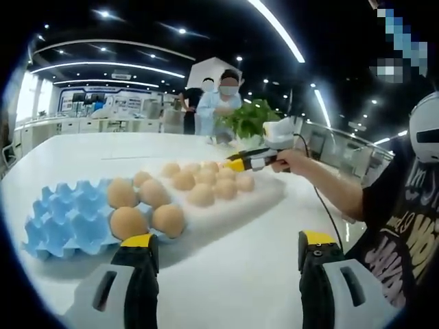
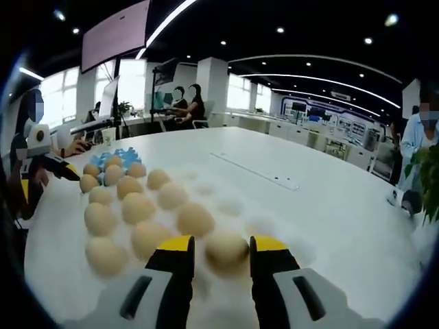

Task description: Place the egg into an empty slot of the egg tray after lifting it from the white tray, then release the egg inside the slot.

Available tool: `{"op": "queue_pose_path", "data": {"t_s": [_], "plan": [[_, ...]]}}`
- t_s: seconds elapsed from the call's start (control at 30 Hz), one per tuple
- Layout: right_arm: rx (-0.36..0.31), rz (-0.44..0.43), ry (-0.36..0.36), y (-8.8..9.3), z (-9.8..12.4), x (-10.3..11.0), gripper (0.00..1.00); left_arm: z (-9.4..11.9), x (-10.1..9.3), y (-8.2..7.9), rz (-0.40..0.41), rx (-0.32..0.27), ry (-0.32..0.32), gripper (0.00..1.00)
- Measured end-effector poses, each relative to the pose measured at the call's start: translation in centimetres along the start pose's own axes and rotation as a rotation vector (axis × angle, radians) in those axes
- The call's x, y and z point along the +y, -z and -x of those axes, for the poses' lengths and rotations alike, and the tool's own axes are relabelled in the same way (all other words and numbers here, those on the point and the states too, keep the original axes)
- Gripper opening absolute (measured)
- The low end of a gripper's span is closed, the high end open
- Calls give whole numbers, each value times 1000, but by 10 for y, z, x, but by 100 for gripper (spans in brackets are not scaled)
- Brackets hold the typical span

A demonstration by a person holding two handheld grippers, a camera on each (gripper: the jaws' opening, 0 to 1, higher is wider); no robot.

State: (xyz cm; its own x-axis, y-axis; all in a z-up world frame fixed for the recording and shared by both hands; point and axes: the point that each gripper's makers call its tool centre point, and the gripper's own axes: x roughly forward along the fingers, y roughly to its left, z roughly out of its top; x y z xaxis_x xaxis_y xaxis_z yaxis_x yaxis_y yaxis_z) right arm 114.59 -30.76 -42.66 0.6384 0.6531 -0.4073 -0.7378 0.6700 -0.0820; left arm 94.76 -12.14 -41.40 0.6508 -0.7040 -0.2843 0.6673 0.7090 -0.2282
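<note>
1. Yellow-tipped jaws of the right gripper [image 2: 218, 252] are bracketing an egg [image 2: 226, 249] on the white tray [image 2: 288, 240]; whether they are pinching it, I cannot tell.
2. Squeezing gently and lifting straight up is avoiding neighbouring eggs.
3. Left gripper [image 1: 226, 250] is hanging spread near the blue egg tray [image 1: 65, 223], whose empty slots are lying beside bare worktop [image 1: 233, 274].

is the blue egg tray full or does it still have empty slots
Partly filled: four brown eggs sit at one end of the blue moulded egg tray, and its other cups are bare.
</note>
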Motion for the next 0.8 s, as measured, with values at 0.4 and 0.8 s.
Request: {"op": "queue_pose_path", "data": {"t_s": [0.4,0.8], "plan": [[-32,-60,-18,2,-3,-2,33,-5,-1,1,2,9,6,85],[-35,-55,5,0,-5,-4,30,-4,0,1,3,8,6,85]]}}
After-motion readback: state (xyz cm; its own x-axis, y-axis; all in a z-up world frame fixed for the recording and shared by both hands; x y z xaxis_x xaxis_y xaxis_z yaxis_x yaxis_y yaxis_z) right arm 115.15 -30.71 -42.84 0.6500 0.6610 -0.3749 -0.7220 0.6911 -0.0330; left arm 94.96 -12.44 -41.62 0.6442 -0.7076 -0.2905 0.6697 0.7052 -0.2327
